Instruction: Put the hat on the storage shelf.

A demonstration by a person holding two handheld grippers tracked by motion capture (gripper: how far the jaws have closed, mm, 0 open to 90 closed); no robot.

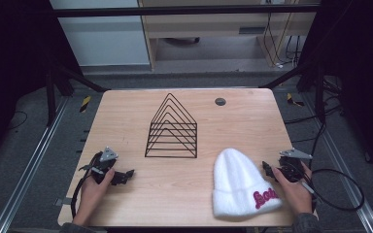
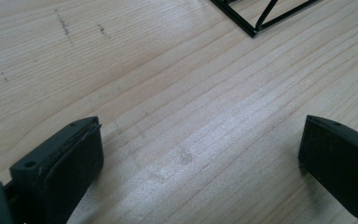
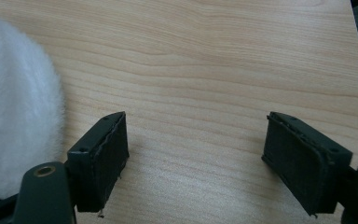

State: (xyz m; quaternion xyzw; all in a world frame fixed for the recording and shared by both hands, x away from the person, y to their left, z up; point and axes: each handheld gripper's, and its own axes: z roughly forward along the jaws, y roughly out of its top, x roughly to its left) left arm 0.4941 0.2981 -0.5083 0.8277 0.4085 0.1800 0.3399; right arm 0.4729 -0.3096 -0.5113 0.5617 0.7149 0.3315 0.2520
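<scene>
A: Where is the white beanie?

B: Lower right of the high view, lying flat on the table. Its long axis runs roughly up and down the frame, rounded crown toward the wire rack, folded cuff toward the bottom edge. The cuff carries dark red lettering at its right end.

A: And the hands?

B: The right hand comes in from the bottom right corner and holds the right gripper just beside the beanie's right side. In the right gripper view its fingers are spread wide over bare wood, white fuzz at the left edge of that frame.

A: The left?

B: The left hand rests at the lower left, well apart from the beanie, its left gripper pointing rightward. Its fingers are also spread, nothing between them.

A: Anything else?

B: A black wire rack stands upright mid-table, and a small dark round disc sits near the far edge.
</scene>
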